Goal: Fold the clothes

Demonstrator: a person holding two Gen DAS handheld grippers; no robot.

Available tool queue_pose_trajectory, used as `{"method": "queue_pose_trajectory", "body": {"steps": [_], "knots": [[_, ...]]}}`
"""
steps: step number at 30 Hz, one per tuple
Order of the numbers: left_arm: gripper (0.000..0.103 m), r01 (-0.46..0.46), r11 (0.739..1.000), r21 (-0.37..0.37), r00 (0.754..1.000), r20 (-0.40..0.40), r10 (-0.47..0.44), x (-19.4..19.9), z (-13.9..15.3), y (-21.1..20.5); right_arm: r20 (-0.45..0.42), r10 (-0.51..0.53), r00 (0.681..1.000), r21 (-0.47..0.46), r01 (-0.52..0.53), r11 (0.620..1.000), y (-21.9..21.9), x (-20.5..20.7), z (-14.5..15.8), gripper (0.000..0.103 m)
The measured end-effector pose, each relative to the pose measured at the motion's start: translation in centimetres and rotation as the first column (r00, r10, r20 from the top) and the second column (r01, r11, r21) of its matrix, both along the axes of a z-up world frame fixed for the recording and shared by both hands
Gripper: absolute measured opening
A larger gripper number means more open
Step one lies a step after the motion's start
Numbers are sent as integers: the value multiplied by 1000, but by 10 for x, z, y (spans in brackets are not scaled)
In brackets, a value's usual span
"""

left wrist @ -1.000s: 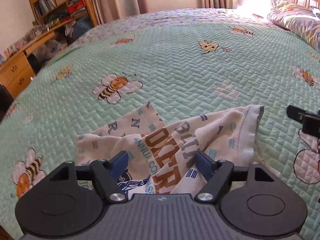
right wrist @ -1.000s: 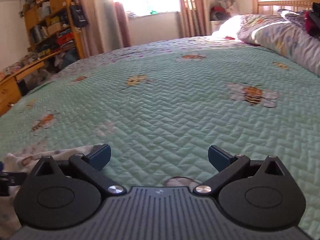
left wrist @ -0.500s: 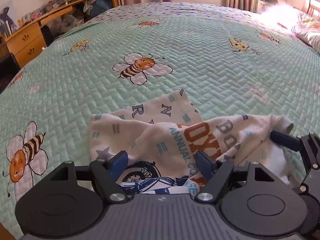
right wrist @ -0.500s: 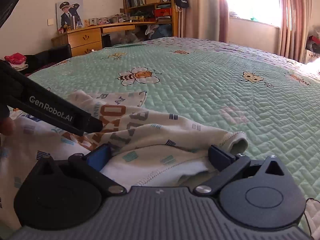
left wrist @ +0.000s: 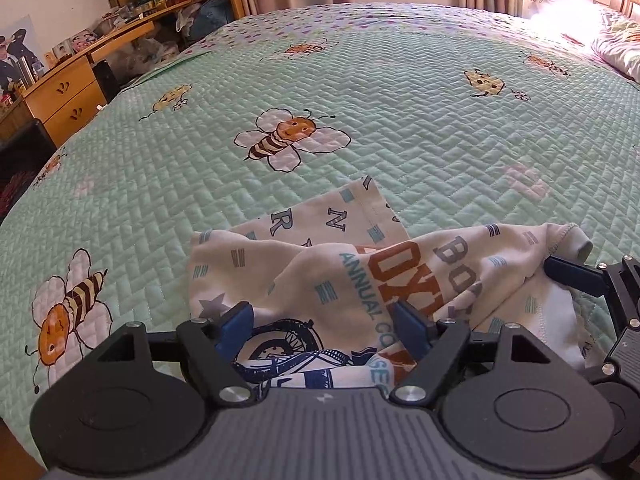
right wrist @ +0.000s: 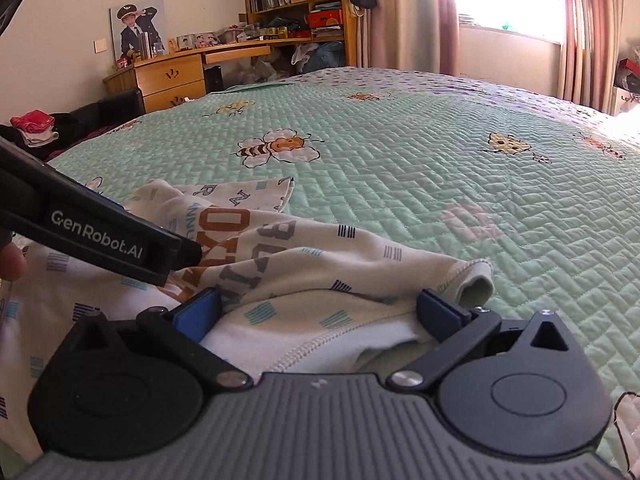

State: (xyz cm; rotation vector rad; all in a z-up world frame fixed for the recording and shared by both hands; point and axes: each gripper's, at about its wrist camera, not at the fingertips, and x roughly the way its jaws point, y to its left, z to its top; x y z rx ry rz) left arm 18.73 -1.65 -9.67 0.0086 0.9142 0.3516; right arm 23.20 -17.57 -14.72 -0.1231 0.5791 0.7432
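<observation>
A crumpled cream garment [left wrist: 360, 276] with orange and grey letters and a blue bicycle print lies on the green bee-pattern bedspread [left wrist: 400, 140]. My left gripper [left wrist: 322, 326] stands open over its near part, with cloth lying loose between the blue pads. My right gripper [right wrist: 318, 312] is open at the garment's [right wrist: 304, 264] right side. The stitched hem and a rolled cuff [right wrist: 472, 284] lie just ahead of its pads. One blue finger [left wrist: 572, 276] of the right gripper shows at the cloth's right edge in the left wrist view. The left gripper's black arm [right wrist: 100, 236] crosses the right wrist view.
A wooden desk with drawers [right wrist: 172, 80] and a bookshelf [right wrist: 296, 0] stand beyond the bed's far left side. A dark chair with red clothes [right wrist: 36, 128] is at the left. Curtains and a bright window [right wrist: 508, 0] are behind. A pillow [left wrist: 616, 52] lies far right.
My right gripper has swung left across the bed and come in at the garment's right edge, rolling as it went. The left gripper has tilted slightly and stays over the cloth.
</observation>
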Motion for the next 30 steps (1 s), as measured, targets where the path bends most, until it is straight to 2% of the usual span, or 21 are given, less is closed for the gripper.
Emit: {"method": "queue_pose_trajectory", "body": {"steps": [10,24,30], "knots": [[84,7,1000,15,1000,-5,-7,-6,5,1,1,0,1000,-1,0,1000,0,0,0,103],[85,25,1000,-7,1000,0,-25,-8,2,2,1,0,1000,-2,0,1000,1,1,0,103],[85,57,998,-24,997,63,-55,-18,14,8,1,0,1000,-2,0,1000,1,0,0,103]]}}
